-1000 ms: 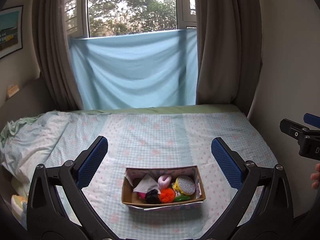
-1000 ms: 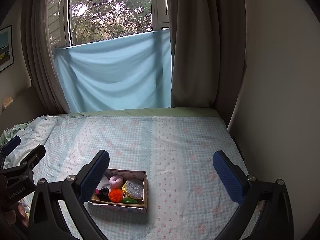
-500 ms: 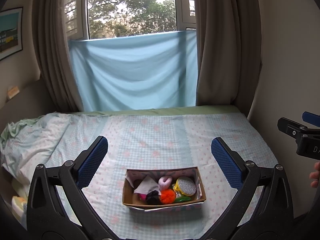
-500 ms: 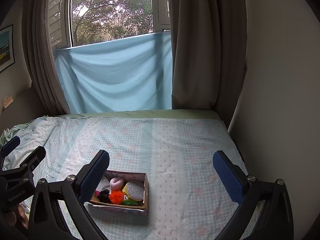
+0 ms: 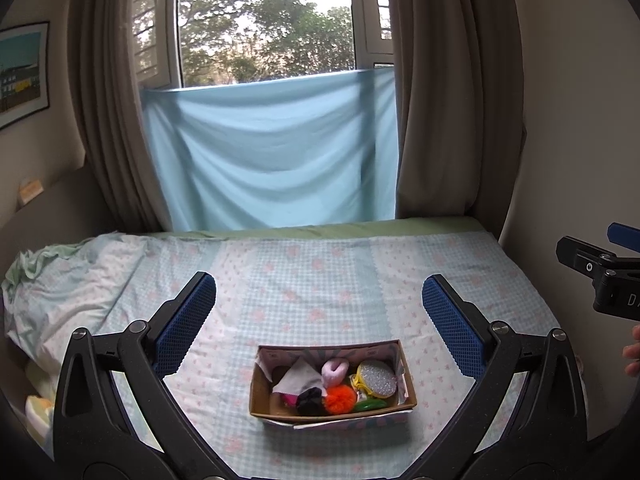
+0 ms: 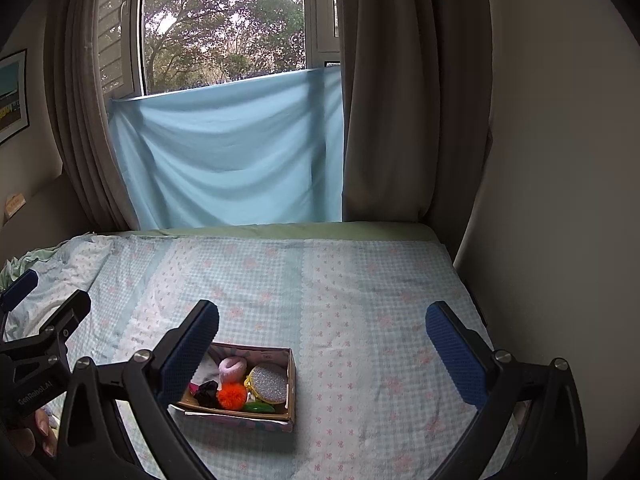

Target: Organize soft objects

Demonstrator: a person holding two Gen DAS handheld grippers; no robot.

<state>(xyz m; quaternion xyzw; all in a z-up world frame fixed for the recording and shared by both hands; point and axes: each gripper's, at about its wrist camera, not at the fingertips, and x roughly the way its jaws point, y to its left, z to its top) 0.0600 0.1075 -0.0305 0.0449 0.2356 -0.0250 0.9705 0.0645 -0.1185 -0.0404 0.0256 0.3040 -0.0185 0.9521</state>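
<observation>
A small cardboard box (image 5: 398, 362) sits on the bed and also shows in the right wrist view (image 6: 291, 376). It holds soft items: an orange pompom (image 5: 340, 397), a pink ring (image 5: 335, 372), a black scrunchie (image 5: 310, 398), a white cloth (image 5: 298, 378), a silver glitter disc (image 5: 376, 377) and a green piece (image 5: 370, 405). My left gripper (image 5: 320, 320) is open and empty, held above and in front of the box. My right gripper (image 6: 320, 340) is open and empty, to the right of the box.
The bed (image 5: 320, 280) has a blue checked sheet, with rumpled bedding (image 5: 60, 280) at the left. A wall (image 6: 560, 200) closes the right side. Curtains (image 5: 436, 100) and a blue cloth (image 5: 272, 152) hang at the window behind the bed.
Both views have shifted only slightly; the box sits a little lower in the frames. Both grippers stay open.
</observation>
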